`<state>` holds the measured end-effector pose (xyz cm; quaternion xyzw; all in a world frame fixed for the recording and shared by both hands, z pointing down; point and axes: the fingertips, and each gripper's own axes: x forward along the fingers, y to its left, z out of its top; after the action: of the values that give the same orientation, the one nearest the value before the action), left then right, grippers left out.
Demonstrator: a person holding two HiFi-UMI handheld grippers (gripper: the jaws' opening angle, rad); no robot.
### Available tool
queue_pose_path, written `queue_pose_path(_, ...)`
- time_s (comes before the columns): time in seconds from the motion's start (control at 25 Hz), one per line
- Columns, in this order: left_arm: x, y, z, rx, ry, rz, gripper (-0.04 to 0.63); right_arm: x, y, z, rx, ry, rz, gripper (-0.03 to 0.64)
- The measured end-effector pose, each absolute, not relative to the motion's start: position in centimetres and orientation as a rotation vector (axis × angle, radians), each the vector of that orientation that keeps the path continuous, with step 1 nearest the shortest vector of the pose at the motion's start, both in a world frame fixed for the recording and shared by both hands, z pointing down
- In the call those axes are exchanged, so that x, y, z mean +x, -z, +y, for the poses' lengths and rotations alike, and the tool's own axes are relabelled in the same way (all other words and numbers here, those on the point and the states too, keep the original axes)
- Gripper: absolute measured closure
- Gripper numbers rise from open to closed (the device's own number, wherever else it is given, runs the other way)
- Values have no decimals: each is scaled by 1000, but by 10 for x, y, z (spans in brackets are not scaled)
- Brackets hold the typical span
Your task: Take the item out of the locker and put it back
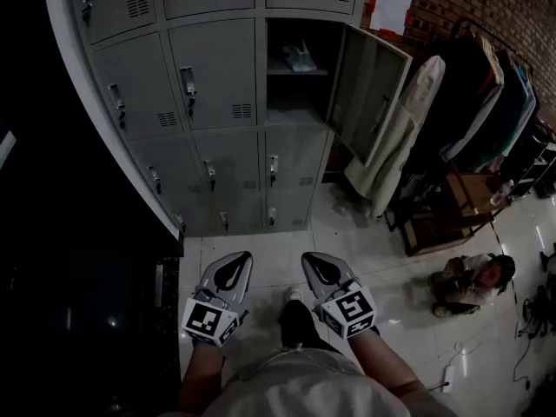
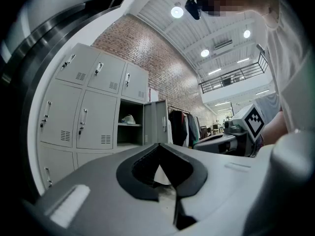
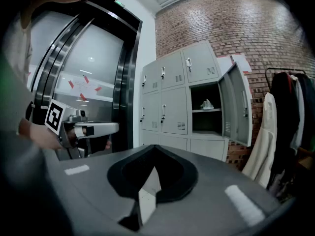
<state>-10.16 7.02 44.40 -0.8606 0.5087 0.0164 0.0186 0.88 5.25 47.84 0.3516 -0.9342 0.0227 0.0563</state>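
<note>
The item [image 1: 300, 57], a small pale bundle, lies on the upper shelf of the open compartment in the locker bank [image 1: 217, 76], far ahead and above; that compartment's door [image 1: 369, 94] swings out to the right; just right of it hangs a white coat [image 1: 395, 142], then a clothes rack [image 1: 486, 94]; near the person, well apart from the locker, the left gripper [image 1: 233, 268] and right gripper [image 1: 314, 268] are side by side over the tiled floor [image 1: 347, 233], each with jaws pressed together on nothing.

Lockers [image 1: 217, 76] matt grey metal; floor [image 1: 369, 254] glossy tile, seemingly.
</note>
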Motion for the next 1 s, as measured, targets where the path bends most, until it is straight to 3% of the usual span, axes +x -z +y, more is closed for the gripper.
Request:
queue_pose_path(0.6, -103, -397, -206, -2567, -112, 1531, 597, 4, -436, -245, 1034, 58, -2894, 623)
queue_pose_path(0.92, -112, -390, -287, -2584, -105, 1493, 597, -5, -408, -340, 1130, 115, -2890, 630)
queue_pose_path(1.0, -115, -388, -302, -2600, -107, 1476, 597, -9, -392, -364, 1169, 123, -2898, 607)
